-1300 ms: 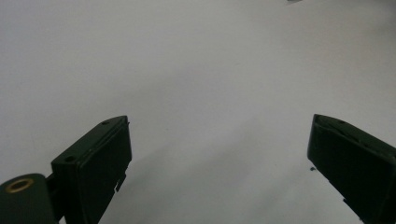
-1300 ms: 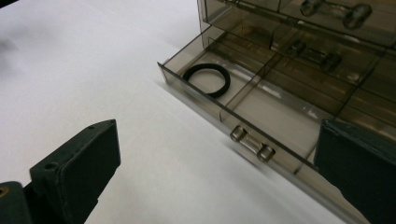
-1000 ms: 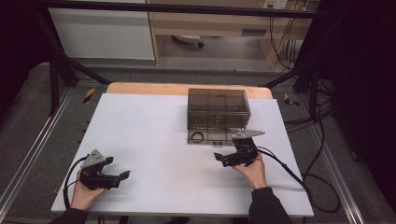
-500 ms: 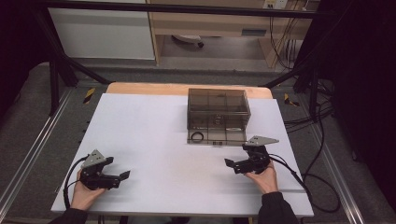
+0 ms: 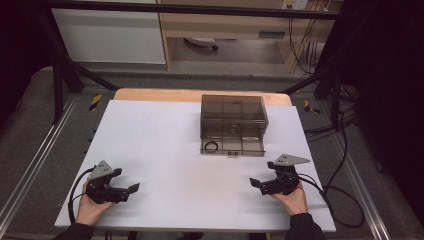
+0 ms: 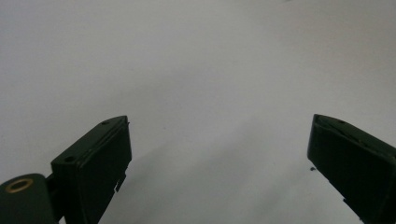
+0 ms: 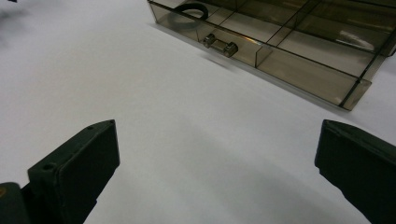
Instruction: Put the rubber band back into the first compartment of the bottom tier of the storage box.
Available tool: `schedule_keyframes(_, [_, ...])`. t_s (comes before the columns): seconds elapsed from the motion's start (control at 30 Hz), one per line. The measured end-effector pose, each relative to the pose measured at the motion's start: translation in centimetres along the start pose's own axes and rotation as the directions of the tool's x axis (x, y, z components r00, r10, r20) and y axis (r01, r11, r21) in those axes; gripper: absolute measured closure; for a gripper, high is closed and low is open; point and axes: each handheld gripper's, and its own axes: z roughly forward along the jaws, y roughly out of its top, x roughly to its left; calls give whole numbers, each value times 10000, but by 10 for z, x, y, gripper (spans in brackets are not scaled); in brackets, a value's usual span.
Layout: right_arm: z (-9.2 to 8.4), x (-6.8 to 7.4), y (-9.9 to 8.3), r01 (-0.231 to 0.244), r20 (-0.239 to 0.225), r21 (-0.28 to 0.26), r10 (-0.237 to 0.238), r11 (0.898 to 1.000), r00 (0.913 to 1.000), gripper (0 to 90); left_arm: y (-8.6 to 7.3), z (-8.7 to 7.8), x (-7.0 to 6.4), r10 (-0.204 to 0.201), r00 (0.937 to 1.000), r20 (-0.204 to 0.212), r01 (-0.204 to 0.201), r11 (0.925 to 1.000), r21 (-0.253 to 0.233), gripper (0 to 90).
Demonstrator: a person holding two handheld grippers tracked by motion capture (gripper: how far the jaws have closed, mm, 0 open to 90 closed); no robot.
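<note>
High view: smoked plastic drawer box (image 5: 233,122) at twelve o'clock, bottom drawer (image 5: 232,146) pulled out holding a black ring (image 5: 211,146). Left gripper (image 5: 131,189) and right gripper (image 5: 255,183) rest spread, empty.

Right gripper view: drawer knob (image 7: 220,44) at twelve o'clock; I'd approach it squarely.

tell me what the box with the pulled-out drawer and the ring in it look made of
Box: looks like smoky, glossy clear plastic; the dividers show through its walls. Drawer: same tinted see-through material, with a clear knob. Ring: black and matte, possibly rubber; too small to be sure.
</note>
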Motion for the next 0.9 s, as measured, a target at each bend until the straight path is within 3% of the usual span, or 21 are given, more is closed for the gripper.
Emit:
schedule_keyframes(0.3, [-11, -6, -15, -50, -334, -210, 43, 9998, 9994, 4, 0, 0, 0, 13, 10000, 26, -13, 10000, 27, 59])
schedule_keyframes(0.9, [-21, -11, -29, -194, -356, -194, 187, 9996, 9992, 4, 0, 2, -2, 81, 9999, 111, -83, 9999, 116, 59])
